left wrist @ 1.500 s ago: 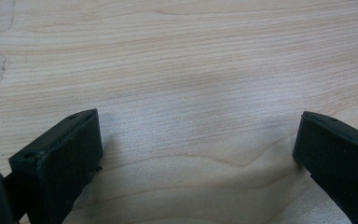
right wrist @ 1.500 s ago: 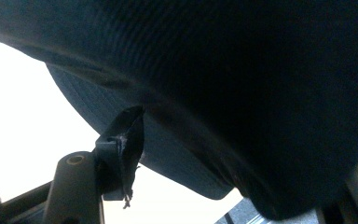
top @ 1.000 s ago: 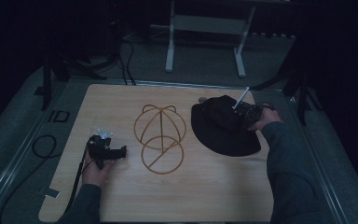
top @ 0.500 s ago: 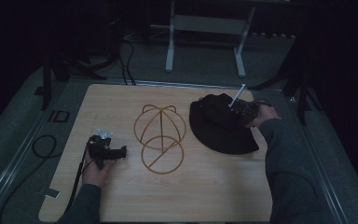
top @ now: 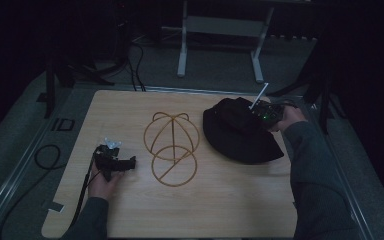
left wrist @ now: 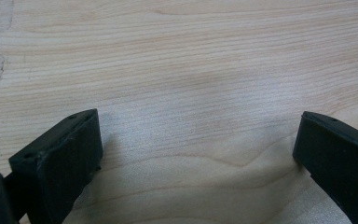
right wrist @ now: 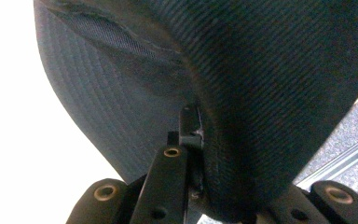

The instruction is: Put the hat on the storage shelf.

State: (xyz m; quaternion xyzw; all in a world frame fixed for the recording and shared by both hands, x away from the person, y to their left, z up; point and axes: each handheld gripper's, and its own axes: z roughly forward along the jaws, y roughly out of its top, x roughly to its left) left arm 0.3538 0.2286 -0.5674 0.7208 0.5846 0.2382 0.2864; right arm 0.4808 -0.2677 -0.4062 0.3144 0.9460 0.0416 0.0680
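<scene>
- The black hat (top: 240, 132) lies at the far right of the counter (top: 220, 200); the right gripper (top: 262, 114) jaws pinch its edge, which may slip out.
- The left gripper (top: 115, 162) rests with jaws apart, empty, near left, so the hat could snag the wire frame (top: 171, 147).

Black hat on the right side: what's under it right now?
The black hat lies on the wooden table, with the right gripper shut on its far edge, lifting fabric. Whatever lies beneath the crown is covered. The wire hat stand sits apart, left of it.
</scene>
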